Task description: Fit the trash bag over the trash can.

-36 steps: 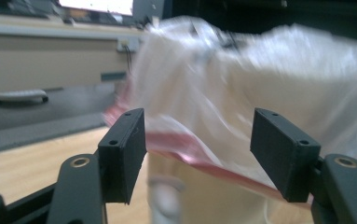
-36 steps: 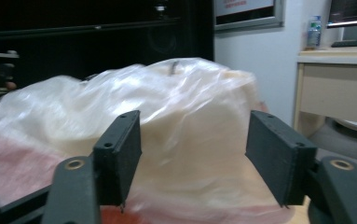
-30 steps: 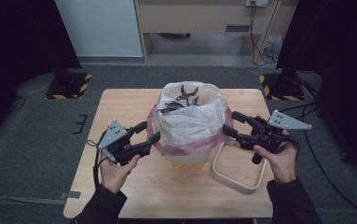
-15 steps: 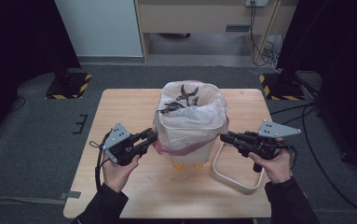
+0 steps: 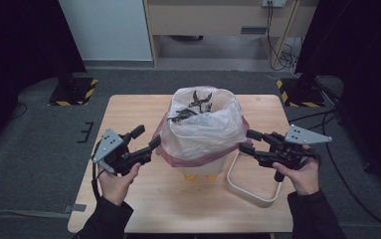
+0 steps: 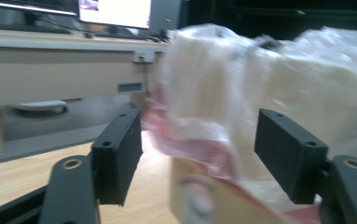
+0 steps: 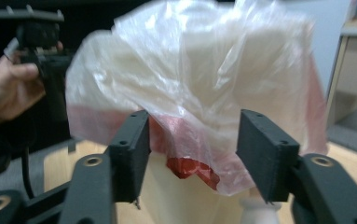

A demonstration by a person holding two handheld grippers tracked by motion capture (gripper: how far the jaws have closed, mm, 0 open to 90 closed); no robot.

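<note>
The bag point(image 5: 203, 127) lining the bin point(image 5: 201, 169) at mid-table is thin, limp and slippery film, so you should pinch it at the overhanging hem just under the rim, where pink and clear layers bunch, rather than on the taut upper wall. Your left gripper point(image 5: 147, 141) and right gripper point(image 5: 246, 142) flank the bin, held level and pointing inward. Both have just been opening; their jaws stand parted, hem between them but unpinched.
</note>
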